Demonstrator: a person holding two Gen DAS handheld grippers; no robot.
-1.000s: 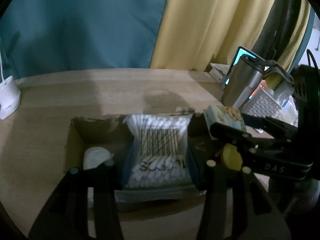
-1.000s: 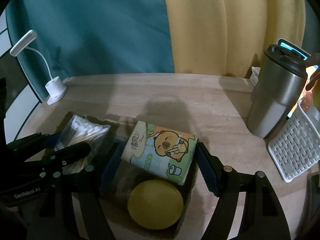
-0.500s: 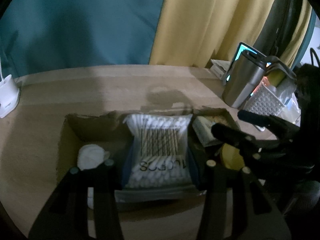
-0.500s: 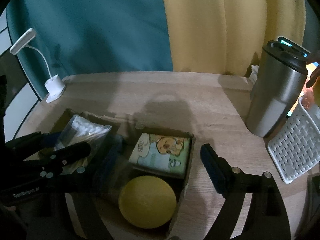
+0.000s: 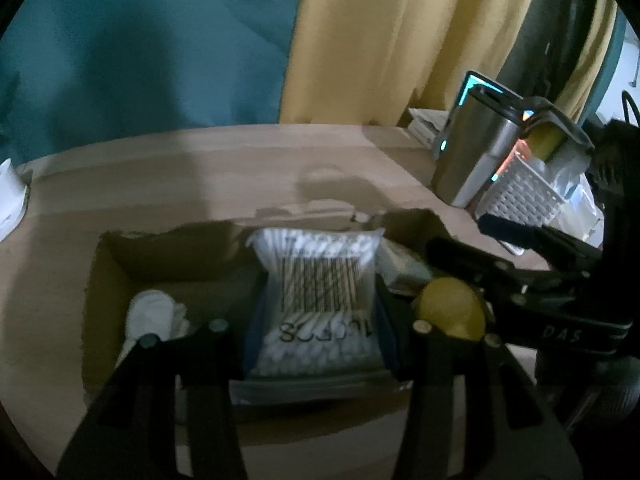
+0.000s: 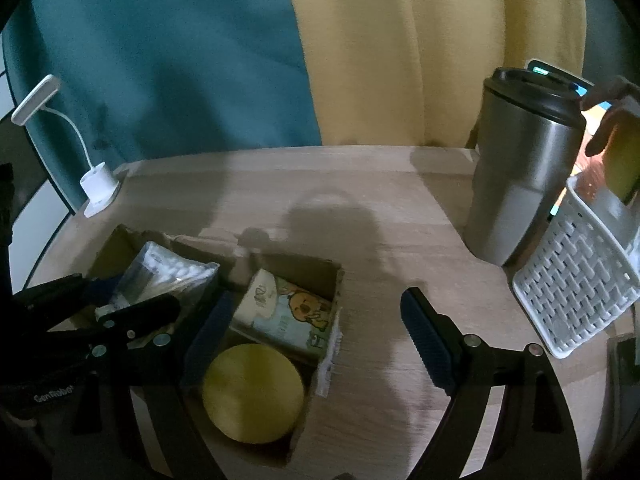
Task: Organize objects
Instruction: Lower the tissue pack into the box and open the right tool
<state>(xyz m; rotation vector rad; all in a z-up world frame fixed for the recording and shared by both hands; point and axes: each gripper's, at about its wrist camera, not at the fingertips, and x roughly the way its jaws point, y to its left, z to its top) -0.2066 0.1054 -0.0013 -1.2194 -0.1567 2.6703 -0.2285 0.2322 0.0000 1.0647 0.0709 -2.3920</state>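
On a wooden desk backed by a teal curtain and a yellow curtain, a small white lamp stands at the far left edge. Nearer the camera sits an open cardboard box, its walls torn along the top. At the box's left end lies a crumpled white wad. Over the middle of the box, the left gripper has its two fingers pressed against the sides of a clear bag of cotton swabs, holding it upright with its barcode facing the lens; whether the bag's bottom touches the box floor cannot be told. To the right, in the box's end section, a tissue pack printed with a cartoon animal lies flat against the far wall, and a round yellow object rests just in front of it. The right gripper hovers with its jaws spread wide and nothing between them: its left finger hangs over the box beside the tissue pack, its right finger over bare desk outside the box. Farther right stand a steel tumbler with a black lid and, just beside it, a tilted white plastic basket.
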